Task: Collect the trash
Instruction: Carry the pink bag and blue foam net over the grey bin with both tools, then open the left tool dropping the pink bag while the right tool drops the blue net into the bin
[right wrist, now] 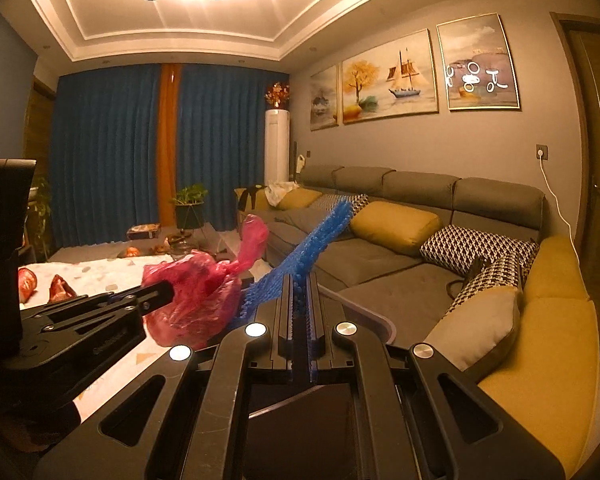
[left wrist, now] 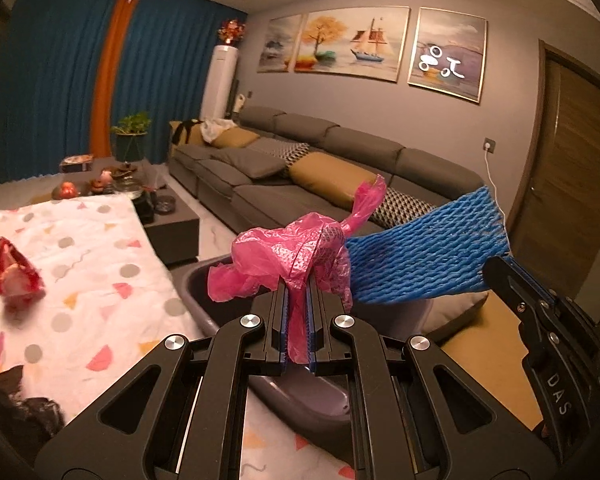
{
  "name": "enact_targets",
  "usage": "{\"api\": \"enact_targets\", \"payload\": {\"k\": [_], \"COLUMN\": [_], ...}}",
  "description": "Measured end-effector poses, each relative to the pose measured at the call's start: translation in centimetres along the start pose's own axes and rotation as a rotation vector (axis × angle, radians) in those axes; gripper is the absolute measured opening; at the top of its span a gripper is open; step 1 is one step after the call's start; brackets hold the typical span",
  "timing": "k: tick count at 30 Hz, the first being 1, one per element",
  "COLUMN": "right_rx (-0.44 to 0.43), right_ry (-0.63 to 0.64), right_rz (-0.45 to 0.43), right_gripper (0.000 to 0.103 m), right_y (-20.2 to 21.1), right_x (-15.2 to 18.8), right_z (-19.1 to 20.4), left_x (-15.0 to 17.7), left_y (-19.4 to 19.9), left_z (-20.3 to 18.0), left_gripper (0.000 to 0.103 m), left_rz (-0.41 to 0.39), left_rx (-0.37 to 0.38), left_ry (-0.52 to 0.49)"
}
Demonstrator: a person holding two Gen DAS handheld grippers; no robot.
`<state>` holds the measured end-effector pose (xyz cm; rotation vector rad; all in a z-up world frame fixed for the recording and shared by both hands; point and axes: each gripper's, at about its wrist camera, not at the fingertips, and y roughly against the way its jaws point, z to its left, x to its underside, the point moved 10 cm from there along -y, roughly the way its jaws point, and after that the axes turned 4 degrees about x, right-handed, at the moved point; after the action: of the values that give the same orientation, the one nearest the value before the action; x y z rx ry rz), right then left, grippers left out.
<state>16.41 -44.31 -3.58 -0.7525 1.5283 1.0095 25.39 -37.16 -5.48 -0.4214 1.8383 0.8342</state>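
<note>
A: What has the left gripper (left wrist: 298, 292) got?

B: Its fingers are clamped on a crumpled pink plastic bag (left wrist: 284, 252), most of the film bunched above the tips, a strip trailing down between the pads. From the right wrist camera the same bag sits at about nine o'clock of the right gripper (right wrist: 300, 300).

A: And the right one?

B: Closed on a blue foam net sleeve (left wrist: 424, 252), pinched near one end, so the rest juts out toward twelve o'clock, edge-on to its own camera.

A: Why are both held up here?

B: My reading is that they are over the grey bin (left wrist: 204, 304). Its rim shows at six o'clock under both sets of fingers, beside the patterned tablecloth (left wrist: 100, 264). Carrying both pieces there together saves a trip.

A: Is anything in the bin yet?

B: Hard to say; the grippers hide most of the inside.

A: Trash left?

B: A red wrapper (left wrist: 16, 272) lies on the cloth at nine o'clock in the left view, well apart from the bin. Something dark sits at the bottom-left edge, too blurred to name. Likely next: release over the bin, then go for the wrapper.
</note>
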Motion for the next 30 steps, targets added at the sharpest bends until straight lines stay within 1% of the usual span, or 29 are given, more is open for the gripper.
{"api": "enact_targets", "payload": {"k": [2,10,20,22,26,29,30], "right_rx": [0.004,0.003,-0.009,-0.011,-0.015,-0.019,-0.022], "right_ry": [0.0,-0.003,-0.006,-0.009,-0.012,-0.014,-0.015], "right_rz": [0.008,0.029,0.061,0.067,0.071,0.075,0.077], "right_gripper": [0.006,0.006,0.007,0.007,0.007,0.007,0.007], "right_y": [-0.3,-1.4,-2.4,-2.6,-2.9,-3.1,-3.1], "right_x": [0.1,0.6,1.1,1.2,1.4,1.5,1.5], "right_z": [-0.1,0.0,0.4,0.5,0.5,0.5,0.5], "left_x": [0.3,1.4,2.7,3.0,3.6,4.0,4.1], "left_y": [-0.7,-2.6,-3.9,-4.2,-4.5,-4.7,-4.7], "left_z": [-0.3,-0.5,0.4,0.6,0.6,0.7,0.8], "left_gripper": [0.006,0.007,0.007,0.01,0.012,0.025,0.038], "left_rz": [0.01,0.052,0.104,0.116,0.135,0.151,0.15], "left_rx": [0.015,0.036,0.065,0.069,0.082,0.087,0.083], "left_ry": [-0.004,0.003,0.056,0.059,0.077,0.08,0.081]}}
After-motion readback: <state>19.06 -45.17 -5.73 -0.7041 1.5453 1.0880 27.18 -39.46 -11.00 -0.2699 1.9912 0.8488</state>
